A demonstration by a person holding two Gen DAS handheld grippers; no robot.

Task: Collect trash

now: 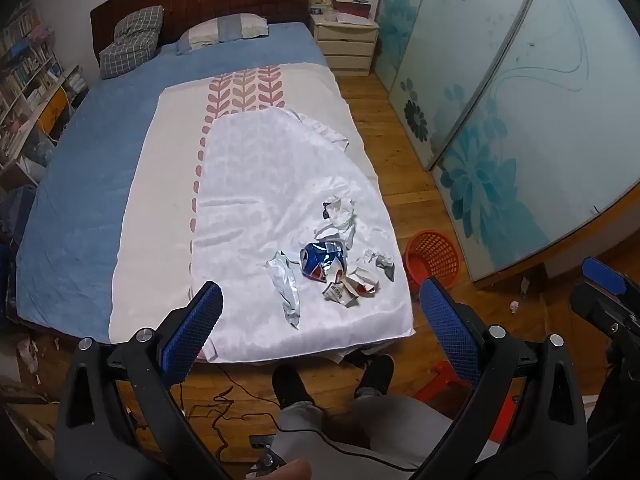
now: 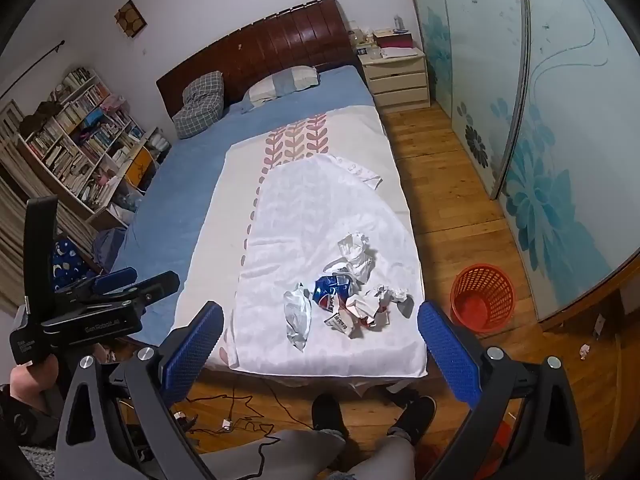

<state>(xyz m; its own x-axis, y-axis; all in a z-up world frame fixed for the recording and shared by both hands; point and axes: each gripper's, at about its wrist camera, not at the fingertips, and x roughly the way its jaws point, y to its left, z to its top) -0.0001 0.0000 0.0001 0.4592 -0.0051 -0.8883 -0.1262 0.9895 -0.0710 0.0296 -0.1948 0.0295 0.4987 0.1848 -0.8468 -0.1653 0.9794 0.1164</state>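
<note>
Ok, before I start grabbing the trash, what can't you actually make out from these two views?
- Orange basket: left view, bottom edge behind the right finger of the left gripper.
- Trash pile: both views, whatever lies under the crushed can and torn wrapper is covered.
- Wrapper print: too small to read.
- Floor scraps: right view, too small to identify.
- Right gripper: open, nothing held.

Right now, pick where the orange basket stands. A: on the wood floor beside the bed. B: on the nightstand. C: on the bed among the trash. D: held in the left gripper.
A: the orange basket stands upright on the wood floor, apart from the bed where the trash pile lies.
</note>
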